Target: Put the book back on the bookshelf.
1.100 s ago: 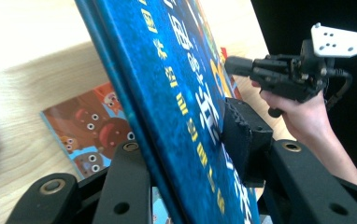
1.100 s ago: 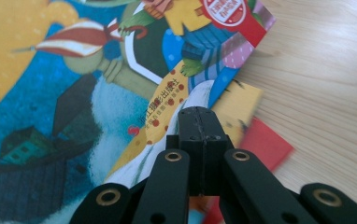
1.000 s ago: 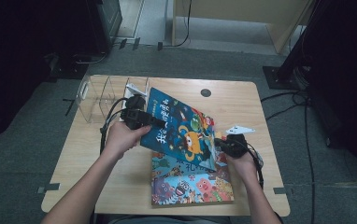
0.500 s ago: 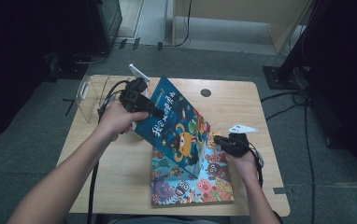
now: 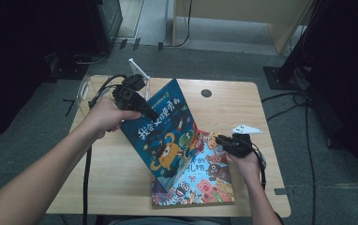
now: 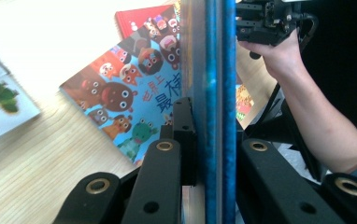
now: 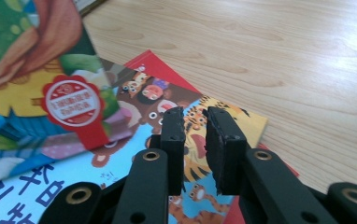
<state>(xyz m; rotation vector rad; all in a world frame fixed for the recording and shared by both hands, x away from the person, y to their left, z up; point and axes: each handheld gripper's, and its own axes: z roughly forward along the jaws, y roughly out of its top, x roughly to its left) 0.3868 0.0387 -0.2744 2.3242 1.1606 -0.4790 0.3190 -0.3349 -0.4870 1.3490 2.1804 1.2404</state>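
Left gripper [image 5: 151,115] clamped on the tilted blue book [image 5: 165,129], centre frame, jaws just closing. Right gripper [image 7: 196,122] narrowly parted, lately opening, over the flat book [image 5: 200,178] (nothing between). Clear bins [image 5: 85,89], upper left, possibly empty. Bare table [image 5: 233,101] beyond.

The large thin picture book [image 5: 165,136] with a dark blue cover carries an orange cartoon monster and white characters. The flat picture book [image 5: 200,180] with a light blue cover shows rows of brown, orange and green animal faces and a red edge. Both black tongs [image 5: 151,114] [image 7: 196,122] are plain, and the pale wooden table [image 5: 233,103] has fine grain.
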